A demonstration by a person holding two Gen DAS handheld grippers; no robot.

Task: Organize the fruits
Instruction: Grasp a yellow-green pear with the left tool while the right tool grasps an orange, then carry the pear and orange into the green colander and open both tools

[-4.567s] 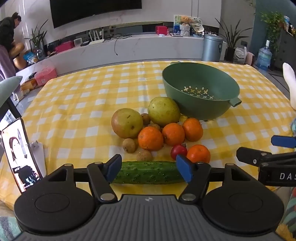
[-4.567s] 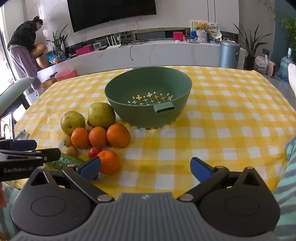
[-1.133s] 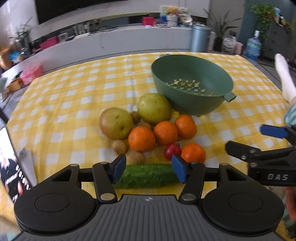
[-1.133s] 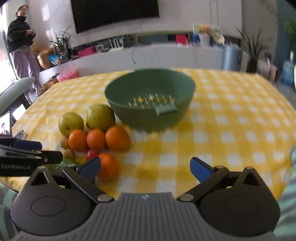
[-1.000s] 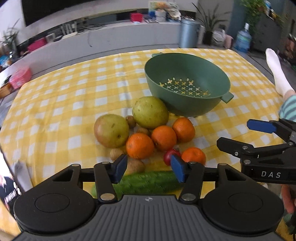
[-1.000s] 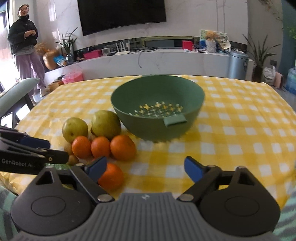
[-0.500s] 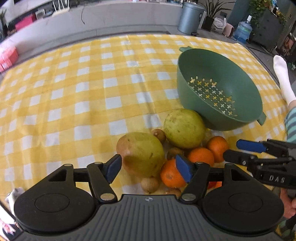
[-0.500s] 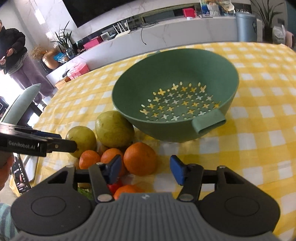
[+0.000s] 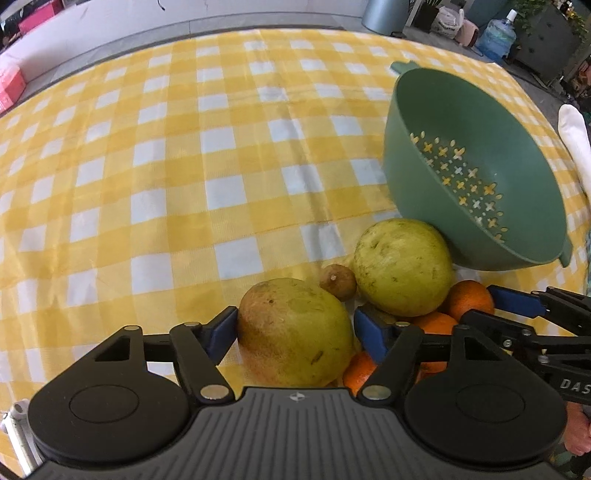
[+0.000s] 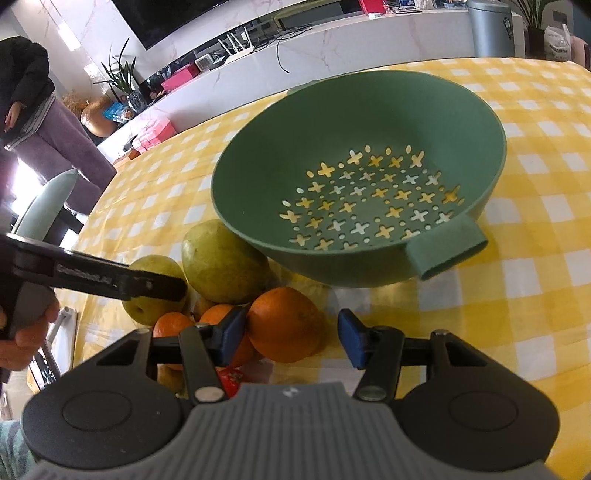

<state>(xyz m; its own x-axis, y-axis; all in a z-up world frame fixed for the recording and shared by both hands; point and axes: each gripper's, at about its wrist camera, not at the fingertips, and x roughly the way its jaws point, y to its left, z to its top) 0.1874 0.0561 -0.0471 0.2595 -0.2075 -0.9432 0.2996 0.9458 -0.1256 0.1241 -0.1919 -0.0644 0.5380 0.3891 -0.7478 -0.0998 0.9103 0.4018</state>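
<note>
While astride fruit, both grippers' jaws

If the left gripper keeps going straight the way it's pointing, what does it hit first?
Most likely the big yellow-green pear with a russet patch: it sits right between the open fingers of the left gripper. Whether the pads already touch it is unclear.

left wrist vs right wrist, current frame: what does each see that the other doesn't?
Left wrist only: a small brown fruit between the two pears, a water jug and a white sock at the right edge.

Right wrist only: a bystander in purple trousers, the wall TV, and a red fruit by its fingers.

Both: the green colander, empty, the two pears, oranges, and the yellow checked cloth. Each view also catches the other gripper.
</note>
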